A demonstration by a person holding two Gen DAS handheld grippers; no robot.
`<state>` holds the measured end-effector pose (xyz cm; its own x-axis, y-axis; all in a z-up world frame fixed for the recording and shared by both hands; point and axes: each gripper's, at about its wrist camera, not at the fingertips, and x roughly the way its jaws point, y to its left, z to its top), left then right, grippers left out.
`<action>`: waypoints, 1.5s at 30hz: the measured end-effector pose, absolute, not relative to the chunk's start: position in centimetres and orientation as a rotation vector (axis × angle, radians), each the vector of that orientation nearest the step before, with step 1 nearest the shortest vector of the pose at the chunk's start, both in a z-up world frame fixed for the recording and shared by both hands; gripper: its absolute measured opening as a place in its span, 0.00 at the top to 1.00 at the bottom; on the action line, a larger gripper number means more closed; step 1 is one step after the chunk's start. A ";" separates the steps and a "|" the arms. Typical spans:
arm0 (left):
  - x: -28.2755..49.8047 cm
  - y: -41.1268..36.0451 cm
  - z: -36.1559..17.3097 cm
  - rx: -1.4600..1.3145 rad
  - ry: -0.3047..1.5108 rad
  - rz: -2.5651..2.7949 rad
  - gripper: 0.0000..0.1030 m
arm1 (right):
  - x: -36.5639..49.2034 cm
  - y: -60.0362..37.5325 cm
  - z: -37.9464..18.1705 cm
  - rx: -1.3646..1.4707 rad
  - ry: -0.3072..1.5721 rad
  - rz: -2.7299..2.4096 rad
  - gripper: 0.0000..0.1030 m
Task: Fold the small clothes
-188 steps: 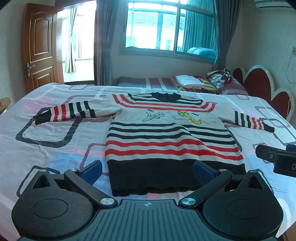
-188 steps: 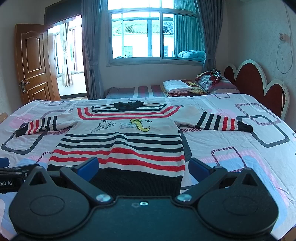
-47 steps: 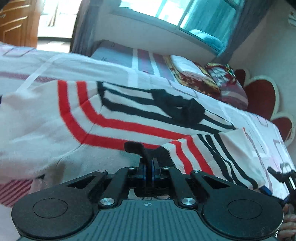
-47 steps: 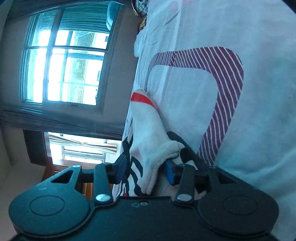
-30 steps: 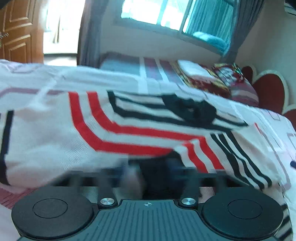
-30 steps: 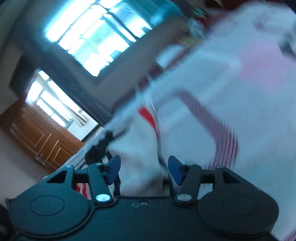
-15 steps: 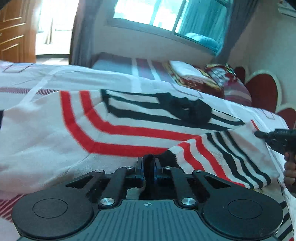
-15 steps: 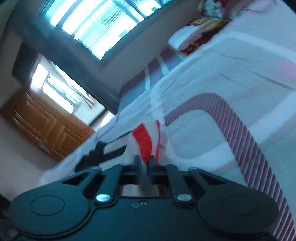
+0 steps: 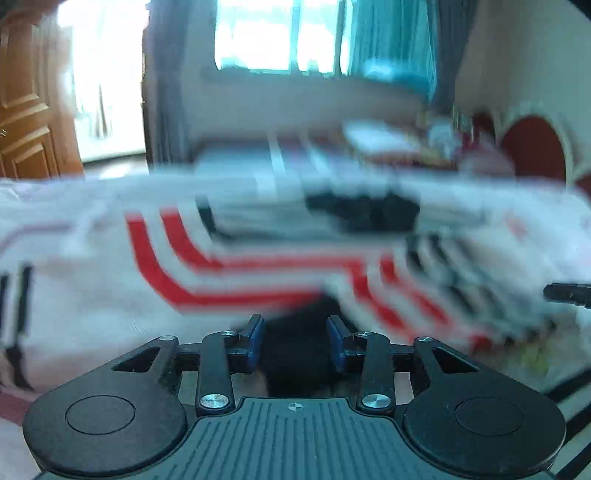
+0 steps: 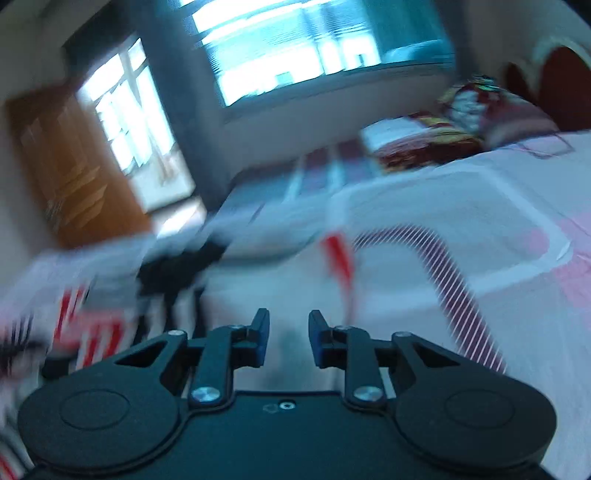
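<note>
The striped sweater (image 9: 229,280), white with red and black bands and a black collar (image 9: 365,214), lies on the bed. Its right sleeve (image 9: 424,295) is folded across the chest, with the black cuff between my left gripper's pads. My left gripper (image 9: 295,341) is open over that cuff. My right gripper (image 10: 286,339) is open just above the sweater's right shoulder (image 10: 338,258), and part of it shows at the right edge of the left wrist view (image 9: 567,294). Both views are blurred by motion.
The bed sheet (image 10: 498,229) is white with pink and purple square outlines. Pillows and folded bedding (image 10: 443,136) lie at the far end by the red headboard (image 9: 532,151). A wooden door (image 10: 70,170) and a window (image 9: 280,33) are behind.
Both grippers have opened since half a second ago: the left let go of the sleeve cuff and the right let go of the shoulder fold. Both are moving, blurring the views.
</note>
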<state>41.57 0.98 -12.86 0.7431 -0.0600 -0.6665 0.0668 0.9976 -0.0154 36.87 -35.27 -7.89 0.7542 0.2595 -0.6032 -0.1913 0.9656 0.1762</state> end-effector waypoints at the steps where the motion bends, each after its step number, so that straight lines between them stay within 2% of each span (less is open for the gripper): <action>1: 41.1 0.6 -13.2 0.044 0.678 -0.063 0.61 | 36.4 -34.5 -8.8 0.050 0.690 0.224 0.78; 4: 39.4 1.1 -11.4 0.032 0.660 -0.026 0.61 | 35.0 -32.5 -8.2 -0.050 0.654 0.166 0.76; 7: 36.0 4.8 -10.0 -0.045 0.618 0.036 0.61 | 33.1 -32.5 -6.3 0.008 0.580 0.189 0.71; 13: 30.1 19.6 -10.9 -0.318 0.606 0.307 0.61 | 30.2 -32.3 -4.6 0.046 0.591 0.212 0.69; 15: 28.5 25.3 -12.0 -0.500 0.584 0.414 0.44 | 29.9 -32.0 -4.5 0.064 0.613 0.216 0.68; 16: 27.7 27.6 -12.6 -0.585 0.556 0.459 0.22 | 30.0 -32.1 -4.5 0.075 0.624 0.214 0.67; 17: 27.0 29.7 -13.1 -0.661 0.528 0.506 0.19 | 29.9 -32.0 -4.5 0.085 0.631 0.213 0.67; 23: 26.6 35.1 -15.2 -0.912 0.429 0.469 0.19 | 30.2 -30.2 -4.2 0.136 0.642 0.212 0.64; 42: 32.3 39.6 -16.5 -0.992 0.349 0.460 0.21 | 32.6 -29.0 -3.9 0.197 0.646 0.178 0.62; 44: 32.4 38.9 -16.4 -0.953 0.370 0.468 0.35 | 32.6 -28.8 -3.8 0.193 0.644 0.179 0.62; 45: 31.9 38.7 -16.4 -0.936 0.371 0.473 0.37 | 32.6 -28.8 -3.8 0.193 0.643 0.181 0.62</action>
<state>31.93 38.71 -16.36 0.8374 0.2248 -0.4982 -0.5375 0.5046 -0.6757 32.64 -28.77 -3.84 0.7858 0.2265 -0.5755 -0.1074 0.9663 0.2338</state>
